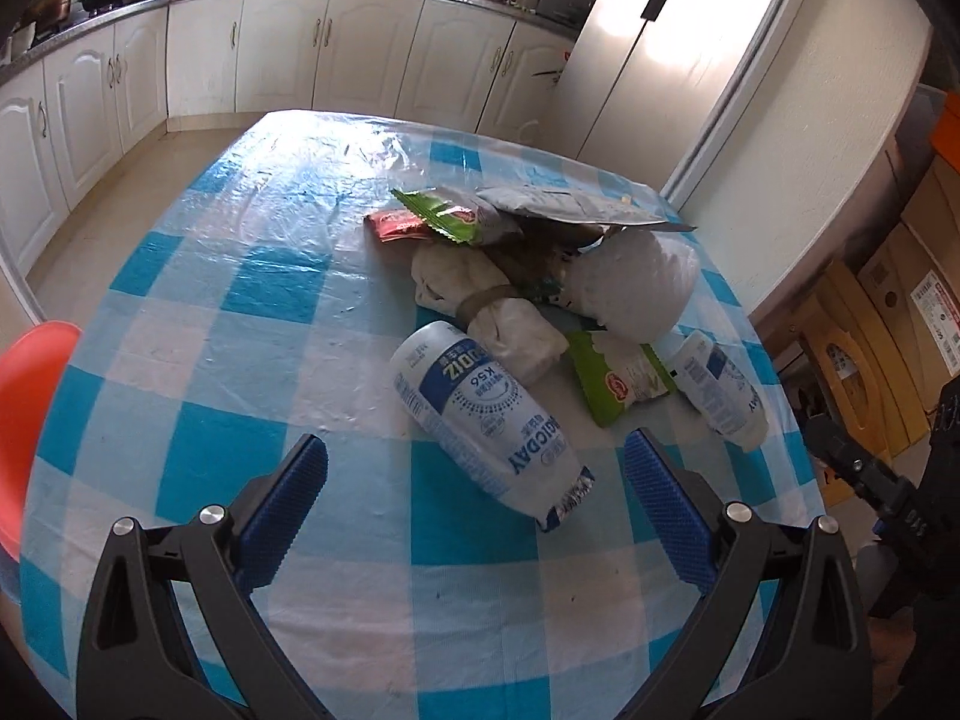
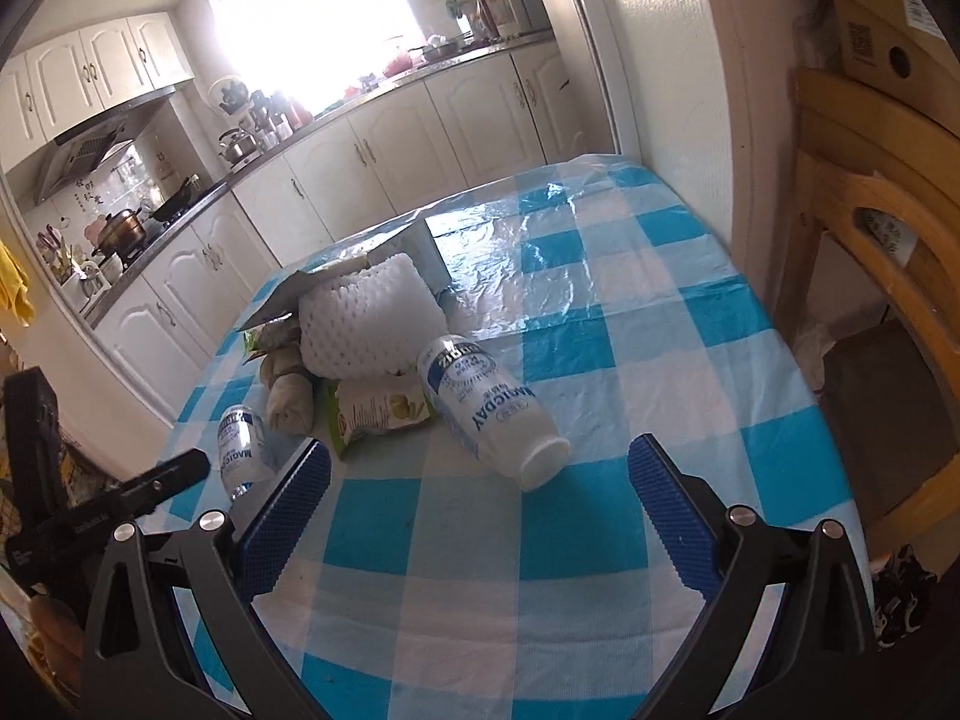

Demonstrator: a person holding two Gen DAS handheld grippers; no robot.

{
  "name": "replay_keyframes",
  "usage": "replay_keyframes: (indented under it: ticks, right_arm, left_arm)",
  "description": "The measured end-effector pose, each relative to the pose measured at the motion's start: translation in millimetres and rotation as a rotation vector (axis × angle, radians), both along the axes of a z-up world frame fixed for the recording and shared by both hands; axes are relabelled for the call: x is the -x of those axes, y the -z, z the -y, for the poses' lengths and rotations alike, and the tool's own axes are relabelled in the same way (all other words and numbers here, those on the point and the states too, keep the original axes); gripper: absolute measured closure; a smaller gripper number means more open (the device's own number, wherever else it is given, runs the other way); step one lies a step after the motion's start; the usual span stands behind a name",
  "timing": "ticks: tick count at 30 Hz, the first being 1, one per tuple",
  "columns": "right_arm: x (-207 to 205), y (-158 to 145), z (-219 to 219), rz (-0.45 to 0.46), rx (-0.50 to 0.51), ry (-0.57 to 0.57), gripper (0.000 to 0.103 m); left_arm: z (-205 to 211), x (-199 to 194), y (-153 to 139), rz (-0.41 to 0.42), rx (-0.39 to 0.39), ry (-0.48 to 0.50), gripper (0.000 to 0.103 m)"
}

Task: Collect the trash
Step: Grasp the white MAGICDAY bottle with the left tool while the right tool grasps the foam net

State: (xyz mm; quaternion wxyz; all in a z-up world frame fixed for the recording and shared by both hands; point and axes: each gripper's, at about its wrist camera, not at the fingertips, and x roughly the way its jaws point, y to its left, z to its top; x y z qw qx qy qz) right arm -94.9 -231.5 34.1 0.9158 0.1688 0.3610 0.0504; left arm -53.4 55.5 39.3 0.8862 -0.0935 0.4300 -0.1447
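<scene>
A heap of trash lies on the blue-and-white checked table. A white bottle with a blue label lies on its side just ahead of my open left gripper. A second white bottle lies to the right, beside a green snack wrapper. Behind them sit crumpled tissue, white foam netting, a silver bag, a green wrapper and a red packet. In the right wrist view, my open right gripper hovers just short of one bottle; the other bottle lies at left.
An orange chair stands at the table's left edge. Cardboard boxes are stacked to the right. A wooden chair stands by the table's right side. White kitchen cabinets and a fridge line the back.
</scene>
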Motion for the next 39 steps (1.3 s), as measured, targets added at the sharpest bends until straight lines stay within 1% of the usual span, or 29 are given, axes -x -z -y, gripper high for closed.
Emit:
replay_keyframes:
  ticks: [4,9,11,13,14,17,18,19,22,23,24,25,26,27,29,35,39]
  right_arm:
    - [-19.9,-7.9,-4.2,0.014,-0.055,-0.046,0.005]
    - [-56.8,-17.1,-23.3,0.009,-0.051,-0.113,0.005]
    - [-70.1,-20.5,-31.8,0.011,-0.035,-0.14,0.005]
    - [-81.1,-24.2,-39.8,0.012,-0.04,-0.174,0.005]
    - [-86.6,-26.4,-43.6,0.017,-0.048,-0.185,0.005]
    - [-98.0,-33.7,-55.8,0.033,-0.081,-0.23,0.005]
    - [-102.5,-35.6,-59.4,0.033,-0.086,-0.235,0.005]
    - [-107.9,-36.9,-62.1,0.023,-0.091,-0.236,0.005]
    - [-122.7,-39.9,-65.1,-0.01,-0.125,-0.234,0.008]
    - [-129.1,-40.1,-64.3,-0.026,-0.149,-0.235,0.011]
    - [-135.2,-40.0,-63.0,-0.044,-0.175,-0.231,0.025]
    - [-141.6,-38.8,-60.9,-0.067,-0.203,-0.226,0.035]
    - [-146.9,-36.5,-58.9,-0.089,-0.225,-0.222,0.046]
    - [-151.9,-34.4,-57.7,-0.111,-0.248,-0.22,0.05]
    - [-159.1,-31.0,-59.8,-0.137,-0.272,-0.227,0.053]
    - [-170.0,-26.3,-65.9,-0.195,-0.3,-0.213,0.053]
    - [-176.8,-19.7,-65.8,-0.221,-0.353,-0.208,0.053]
  left_arm:
    - [5.8,-10.4,7.1,-0.018,-0.016,-0.007,0.004]
    - [10.8,-18.0,9.9,-0.016,-0.027,-0.006,0.005]
    - [11.2,-20.3,10.7,-0.018,-0.034,-0.004,0.008]
    - [10.5,-22.9,11.7,-0.023,-0.037,-0.008,0.02]
    - [8.8,-24.4,12.9,-0.031,-0.037,-0.014,0.022]
    - [5.7,-28.5,16.9,-0.047,-0.02,-0.018,0.023]
    - [4.8,-29.1,17.6,-0.048,-0.017,-0.017,0.025]
    - [4.6,-29.3,18.0,-0.047,-0.015,-0.016,0.029]
    - [4.2,-31.4,19.2,-0.058,-0.002,-0.003,0.036]
    - [4.2,-31.2,19.7,-0.055,-0.002,-0.003,0.038]
    - [3.3,-31.3,20.0,-0.053,0.0,-0.001,0.043]
    - [2.2,-31.8,20.4,-0.056,0.008,0.003,0.048]
    - [0.9,-31.9,20.7,-0.056,0.013,0.002,0.051]
    - [-0.8,-32.0,21.0,-0.058,0.022,0.002,0.055]
    - [-3.6,-32.3,22.0,-0.06,0.038,0.003,0.055]
    - [-14.8,-31.4,22.1,-0.05,0.057,-0.002,0.057]
    - [-20.6,-29.5,19.5,-0.039,0.068,-0.006,0.057]
